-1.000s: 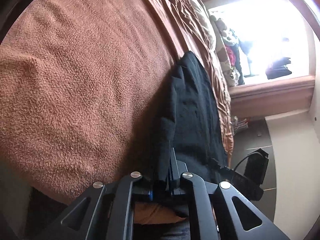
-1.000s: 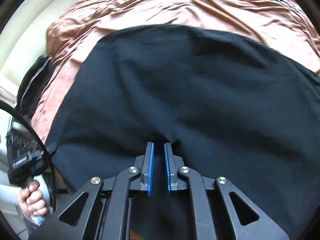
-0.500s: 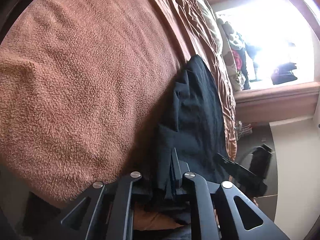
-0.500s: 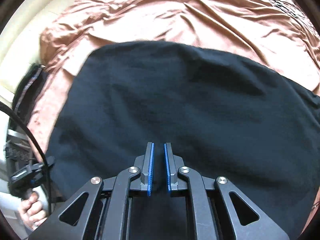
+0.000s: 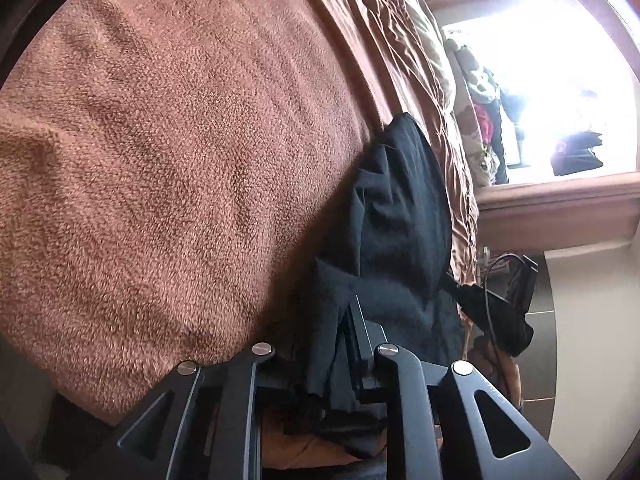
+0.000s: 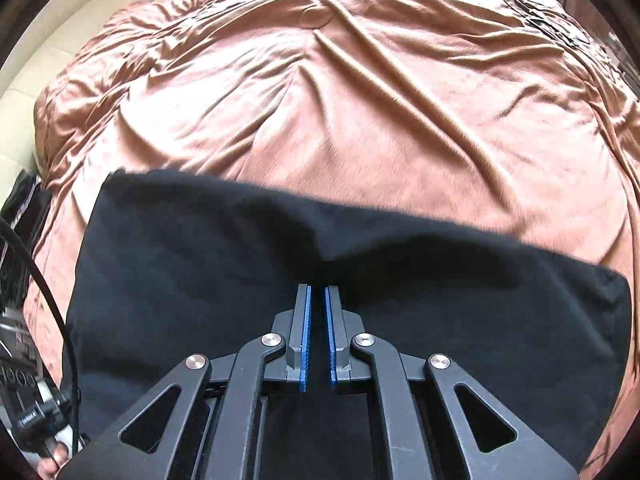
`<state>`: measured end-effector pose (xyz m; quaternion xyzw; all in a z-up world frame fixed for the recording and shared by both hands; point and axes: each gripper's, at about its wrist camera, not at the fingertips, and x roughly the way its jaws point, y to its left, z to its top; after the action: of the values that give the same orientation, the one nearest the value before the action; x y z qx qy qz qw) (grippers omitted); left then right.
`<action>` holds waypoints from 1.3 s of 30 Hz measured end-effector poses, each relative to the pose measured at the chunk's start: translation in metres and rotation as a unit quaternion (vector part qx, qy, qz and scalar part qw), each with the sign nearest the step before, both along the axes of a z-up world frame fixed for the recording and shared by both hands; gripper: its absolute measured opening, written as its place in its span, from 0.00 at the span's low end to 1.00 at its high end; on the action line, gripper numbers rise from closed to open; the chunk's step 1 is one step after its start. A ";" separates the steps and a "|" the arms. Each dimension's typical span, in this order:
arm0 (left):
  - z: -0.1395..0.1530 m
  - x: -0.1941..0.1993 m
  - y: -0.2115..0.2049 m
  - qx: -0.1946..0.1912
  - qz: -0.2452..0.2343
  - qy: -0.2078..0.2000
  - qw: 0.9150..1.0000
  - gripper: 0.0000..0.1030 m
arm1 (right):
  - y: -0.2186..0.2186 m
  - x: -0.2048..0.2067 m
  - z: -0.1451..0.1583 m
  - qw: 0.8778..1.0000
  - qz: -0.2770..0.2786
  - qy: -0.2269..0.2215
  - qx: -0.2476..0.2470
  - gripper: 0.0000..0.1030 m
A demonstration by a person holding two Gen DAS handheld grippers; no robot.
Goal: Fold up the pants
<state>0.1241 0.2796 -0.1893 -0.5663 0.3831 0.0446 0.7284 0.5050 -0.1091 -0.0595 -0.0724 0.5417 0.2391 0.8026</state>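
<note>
The black pants (image 6: 180,260) lie spread flat on a pinkish-brown satin bed cover (image 6: 360,100). My right gripper (image 6: 317,288) hovers low over their middle. It is shut, its blue pads nearly touching, and I see no cloth pinched between them. In the left wrist view, one end of the pants (image 5: 400,208) is bunched at the bed's edge beside a brown fleece blanket (image 5: 180,160). My left gripper (image 5: 340,308) has its jaws opening. A fold of the cloth still hangs between them, draped over and hiding the left finger. A thin gap shows at the right finger (image 5: 360,320).
A bright window (image 5: 560,80) and soft toys (image 5: 480,92) lie beyond the bed's far end. Dark tiled floor (image 5: 536,360) and a pale wall are at the right. A hand (image 6: 52,460) holds the other gripper's handle and cable at the bed's left edge.
My right gripper has slid across the pants toward their far edge, so more bed cover shows beyond it. My left gripper's jaws have widened a little around the cloth.
</note>
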 end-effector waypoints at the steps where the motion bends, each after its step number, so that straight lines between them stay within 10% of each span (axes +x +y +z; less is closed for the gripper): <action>1: 0.000 0.001 0.000 0.000 0.000 0.001 1.000 0.20 | 0.000 0.001 0.000 1.000 -0.001 -0.002 0.000 0.03; 39: 0.041 0.004 -0.007 0.015 -0.042 -0.076 0.996 0.06 | -0.039 -0.141 -0.036 0.988 0.043 0.136 0.067 0.02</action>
<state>0.1285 0.2726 -0.1482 -0.5409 0.3489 -0.0235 0.7649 0.3642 -0.1484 -0.0957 -0.0088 0.6250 0.3164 0.7135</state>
